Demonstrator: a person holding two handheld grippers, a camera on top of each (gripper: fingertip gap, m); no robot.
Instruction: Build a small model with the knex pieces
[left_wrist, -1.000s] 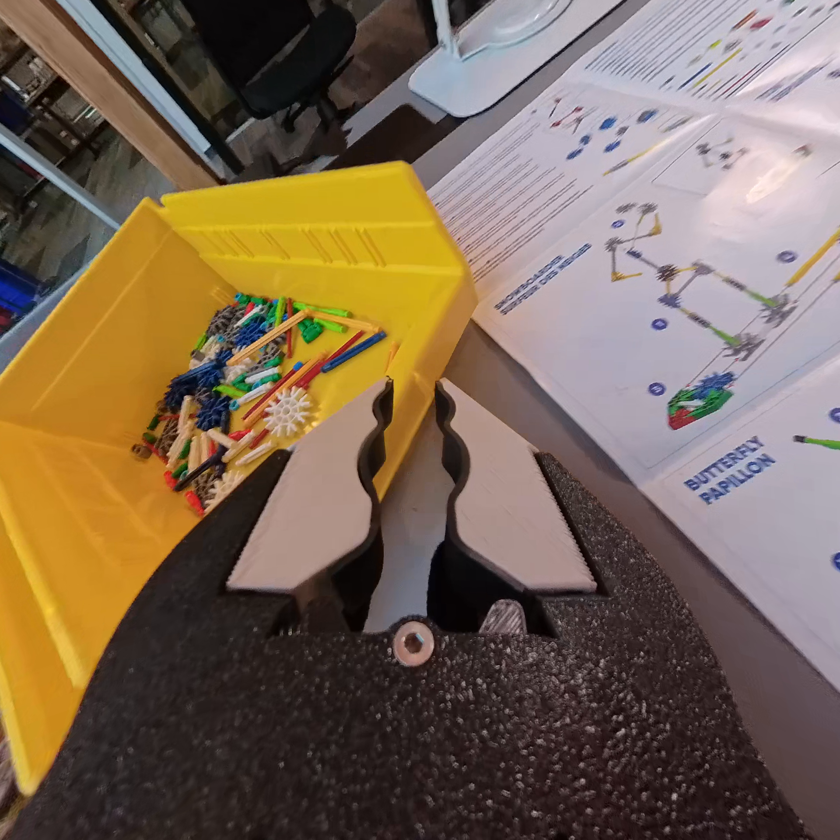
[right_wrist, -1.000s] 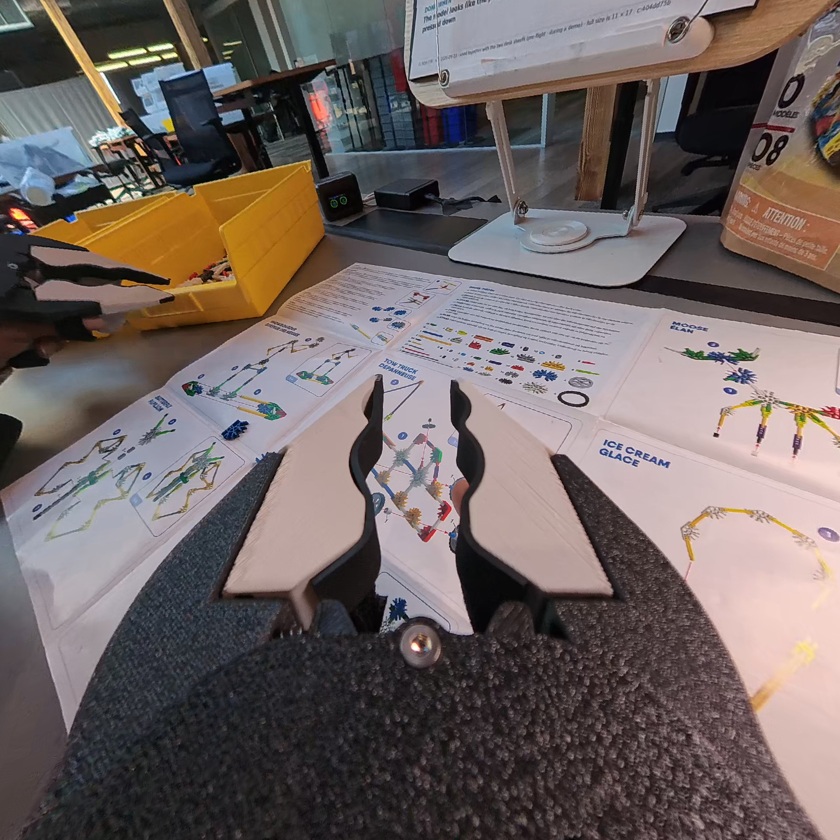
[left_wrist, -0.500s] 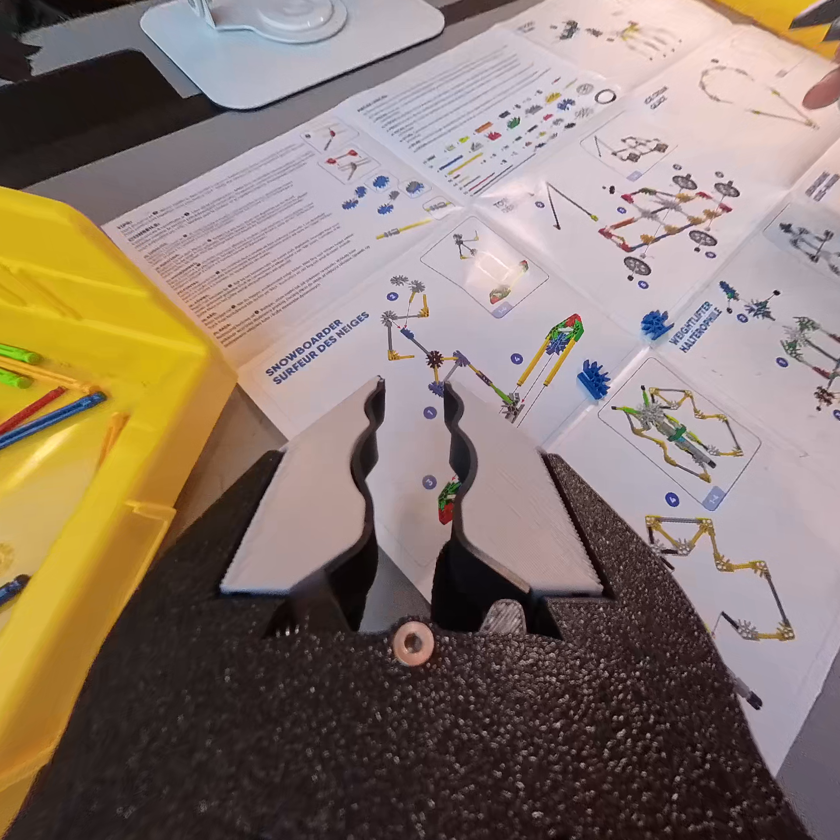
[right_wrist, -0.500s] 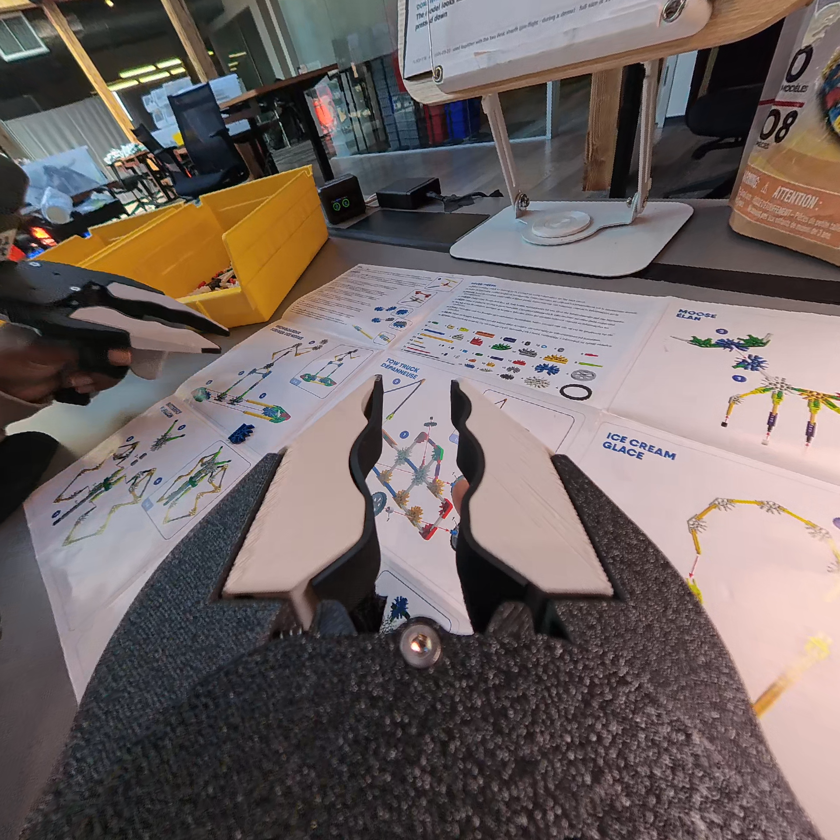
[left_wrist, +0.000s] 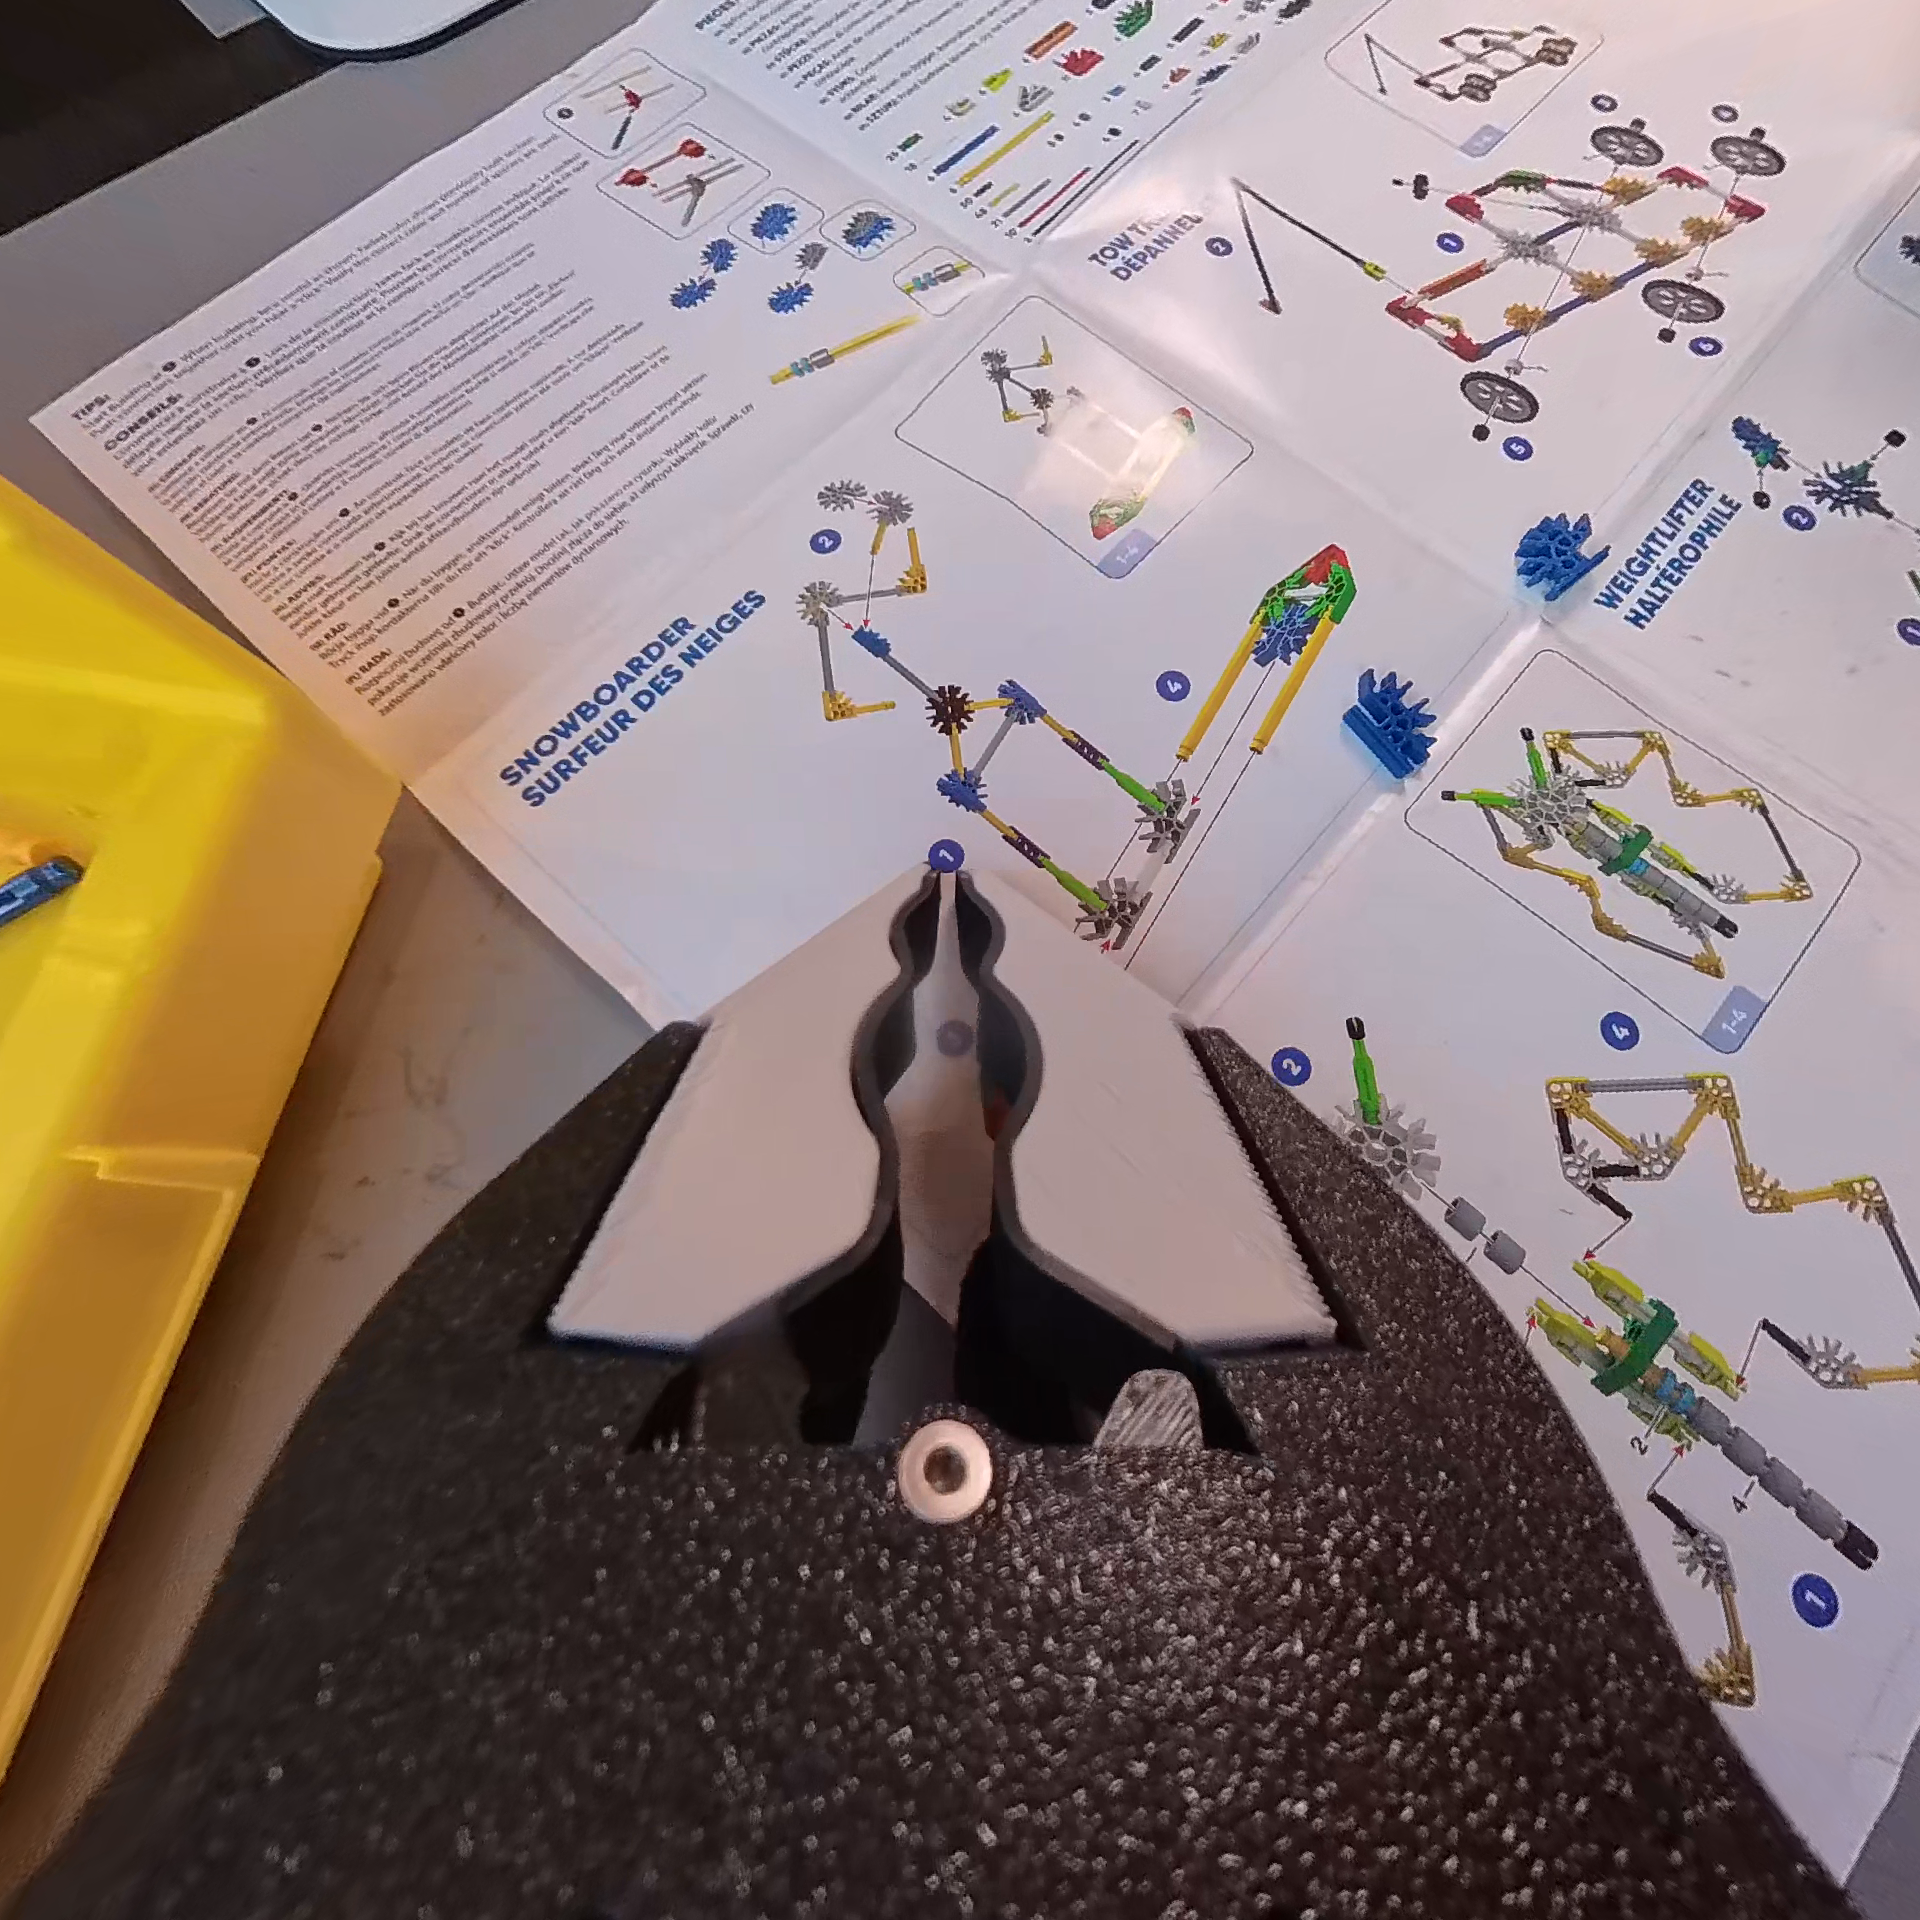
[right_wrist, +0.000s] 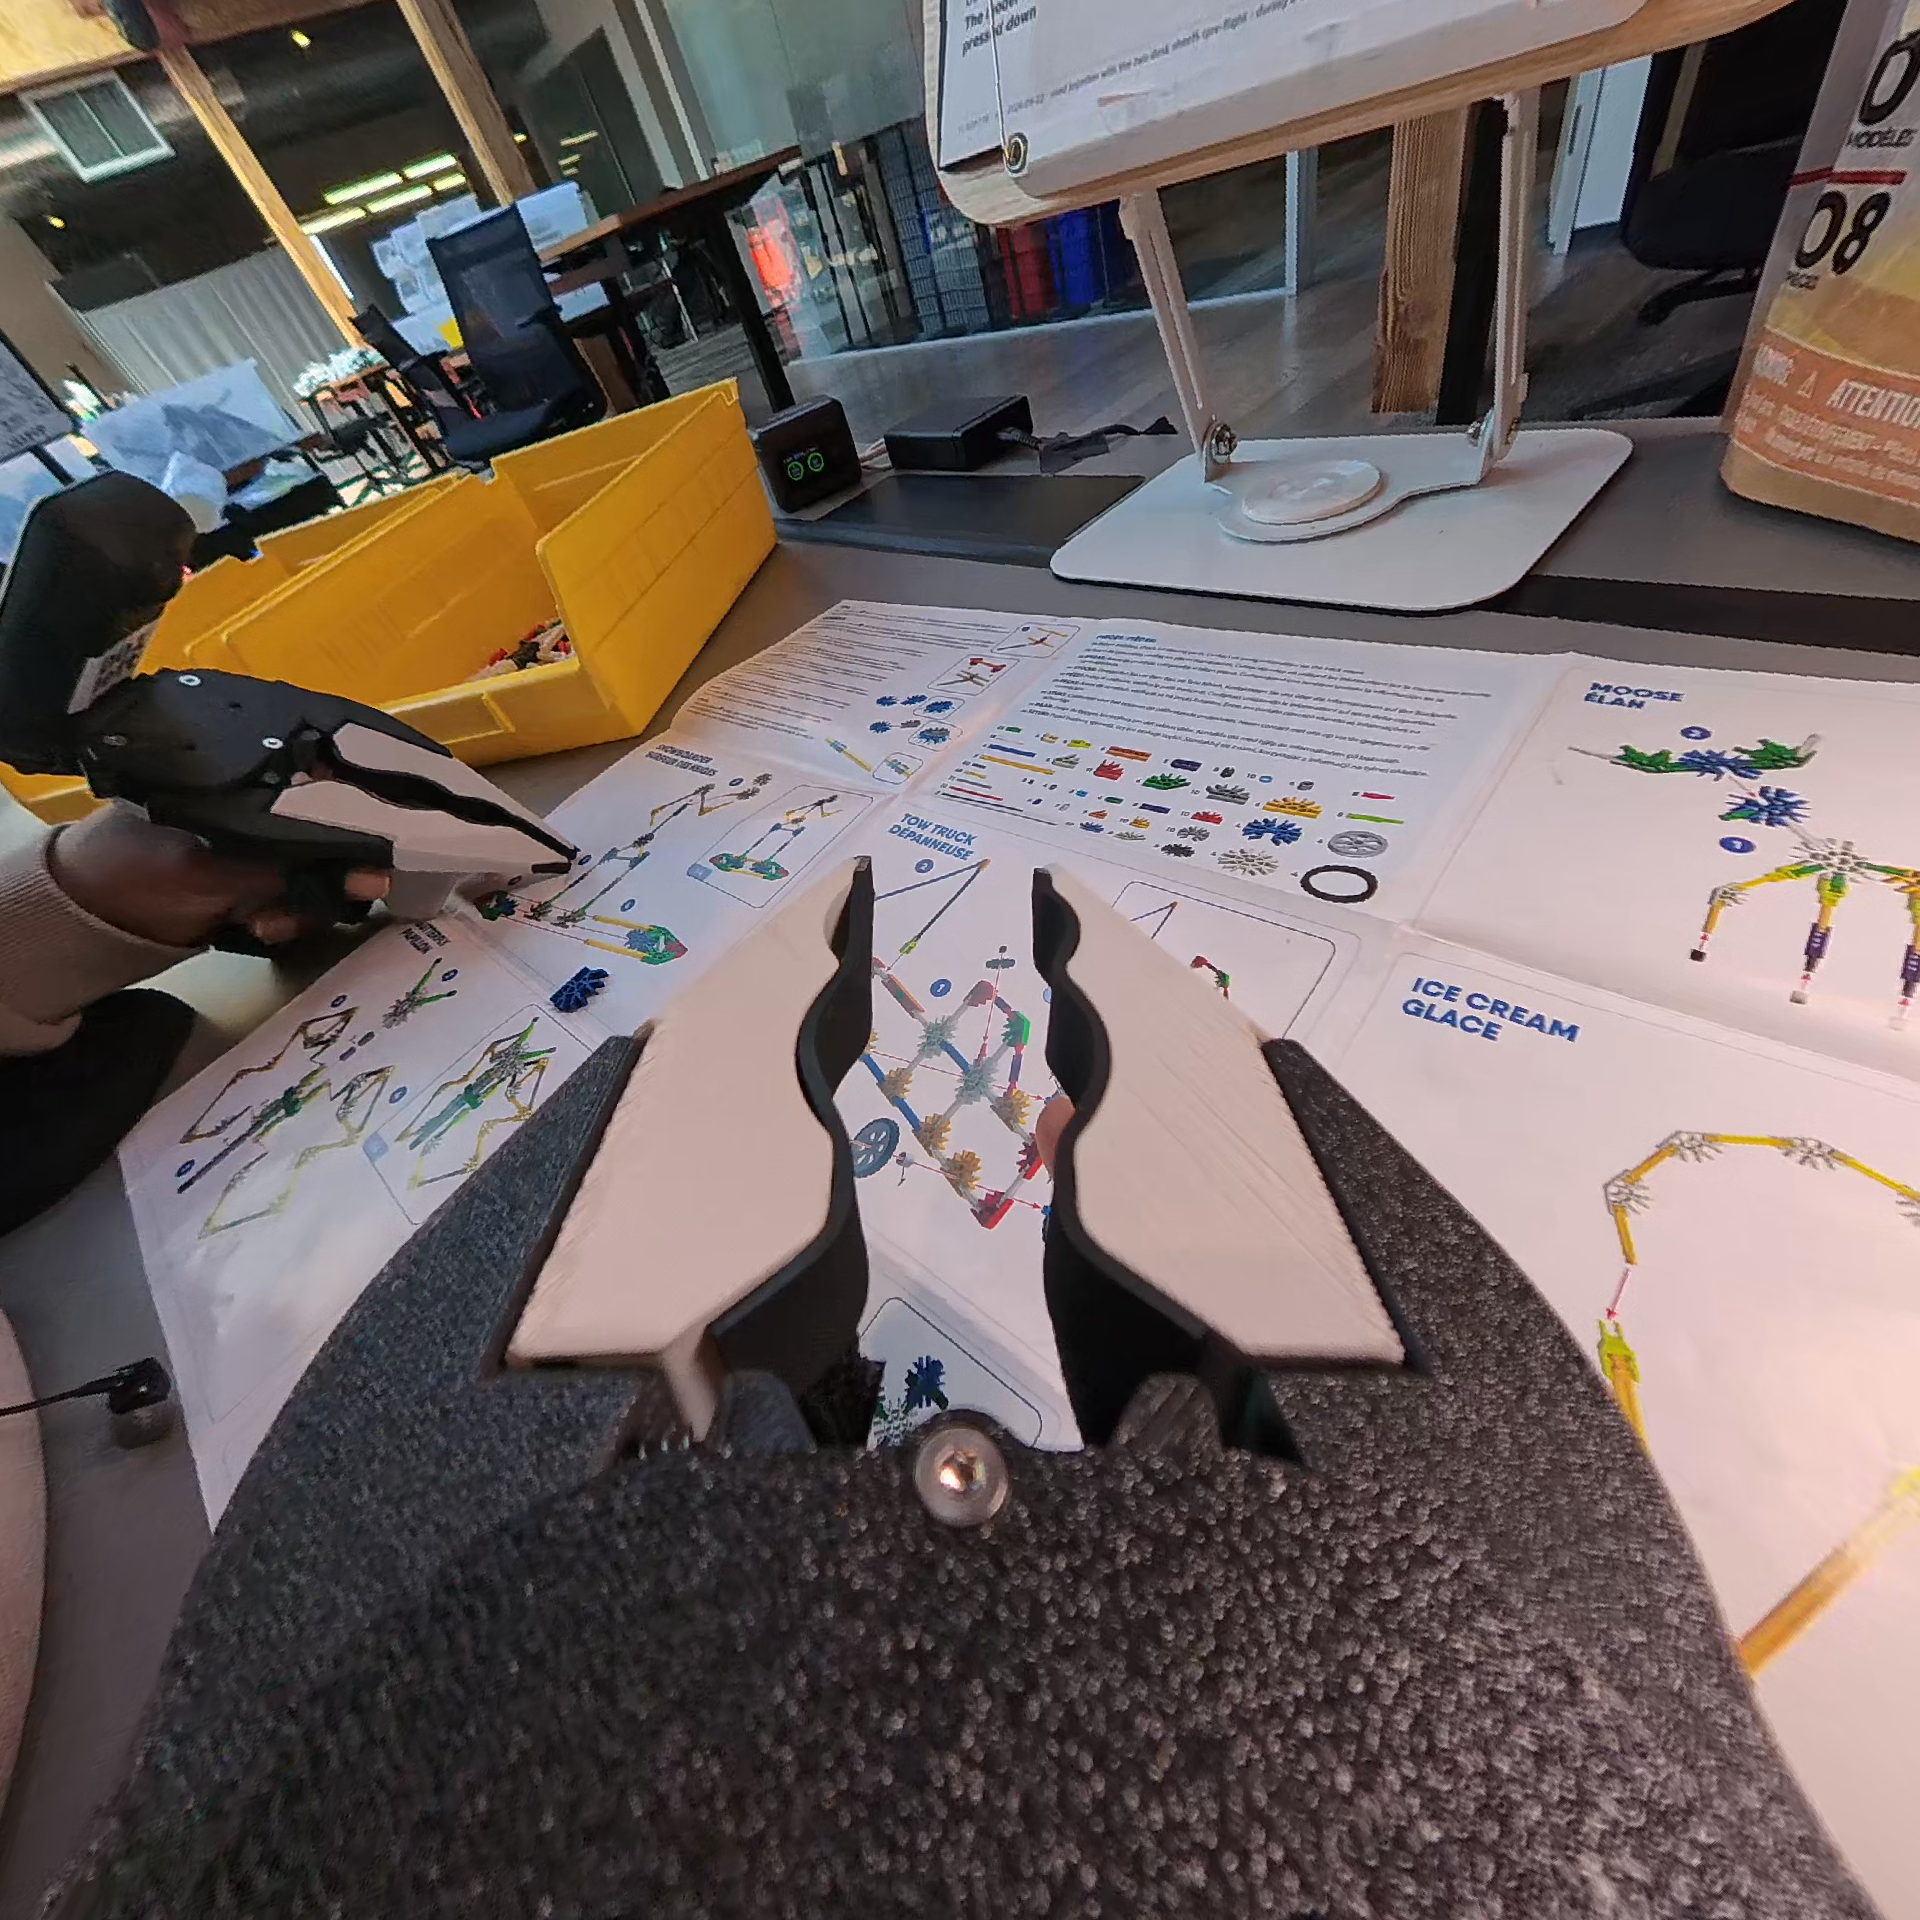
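1. Left wrist view: the left claw (left_wrist: 943, 878) is clenched, its tips meeting with nothing visible between them. It hangs low over the sheet (left_wrist: 675, 852); from the right wrist view the tips seem to touch the paper.
2. Right claw (right_wrist: 951, 883) is released, its jaws wide apart and empty, hovering above the middle of the same sheet.
3. Nearest loose pieces: two blue connectors lie ahead and to the right of the left claw, one near (left_wrist: 1387, 722), one farther (left_wrist: 1553, 556). Both rest on the sheet, apart from each other.
4. Risk: closed tips pressed on loose paper could drag or crease it, and that would shift the connectors resting on it.
5. Risk: the connectors are small and light. A claw arriving clenched, or off-centre, would likely knock one away rather than catch it.
6. Risk: the bin (left_wrist: 156, 935) sits just left of the left claw, so a leftward swing could bump its wall.
7. Count, left wrist view: one sheet, two blue connectors, one bin and one blue rod (left_wrist: 36, 883) inside it, all on one worktop (left_wrist: 468, 1039).
8. Count, right wrist view: at least two yellow bins (right_wrist: 644, 561), one white stand (right_wrist: 1351, 530), two small black devices (right_wrist: 805, 468), one bag (right_wrist: 1829, 364). Only one blue connector (right_wrist: 579, 987) shows here.
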